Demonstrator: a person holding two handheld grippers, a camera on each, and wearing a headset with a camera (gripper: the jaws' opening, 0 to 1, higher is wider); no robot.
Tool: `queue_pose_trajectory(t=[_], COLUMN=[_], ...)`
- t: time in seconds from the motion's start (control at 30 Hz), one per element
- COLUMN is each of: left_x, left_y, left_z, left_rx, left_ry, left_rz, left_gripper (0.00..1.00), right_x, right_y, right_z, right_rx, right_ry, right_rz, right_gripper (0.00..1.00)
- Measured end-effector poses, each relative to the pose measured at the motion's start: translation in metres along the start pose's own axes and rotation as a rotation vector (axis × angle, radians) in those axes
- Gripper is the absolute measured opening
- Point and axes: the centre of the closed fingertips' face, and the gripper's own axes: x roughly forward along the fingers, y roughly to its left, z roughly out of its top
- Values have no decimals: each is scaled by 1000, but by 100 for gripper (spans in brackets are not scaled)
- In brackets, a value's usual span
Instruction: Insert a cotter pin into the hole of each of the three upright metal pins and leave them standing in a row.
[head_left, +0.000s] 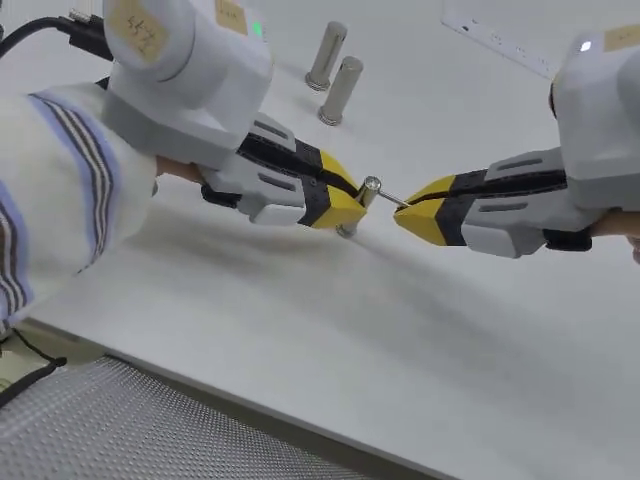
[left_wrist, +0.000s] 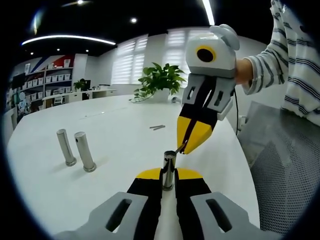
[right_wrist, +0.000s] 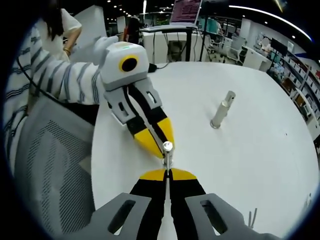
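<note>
The left gripper (head_left: 352, 197) is clamped on an upright metal pin (head_left: 371, 186) standing on the table (head_left: 300, 310). Just beside that pin, the right gripper (head_left: 404, 214) pinches a cotter pin (head_left: 391, 199) whose tip reaches the pin's head. 2 more metal pins (head_left: 343, 90) stand together well beyond it.

Open office: shelves (left_wrist: 55, 80), potted plant (left_wrist: 157, 80).

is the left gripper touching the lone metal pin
Touching. In the left gripper view the left gripper clamps the metal pin between its jaws.
</note>
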Motion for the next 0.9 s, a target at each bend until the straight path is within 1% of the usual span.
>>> queue_pose_trajectory(t=[0.2, 0.3, 0.4, 0.6, 0.9], left_x=[1, 2, 3, 3, 5], left_y=[-3, -6, -7, -6, -8], left_z=[2, 3, 4, 4, 4], left_rx=[10, 12, 15, 16, 21], left_ry=[10, 15, 20, 28, 45], left_rz=[8, 10, 13, 20, 12], left_gripper=[7, 7, 7, 7, 7], right_x=[0, 2, 4, 8, 14], right_y=[2, 2, 1, -1, -2], right_z=[-1, -1, 0, 1, 7], right_rx=[2, 21, 18, 23, -5], right_ry=[-8, -21, -30, -45, -56], right_rz=[-4, 0, -1, -3, 11], right_gripper=[3, 3, 3, 3, 4])
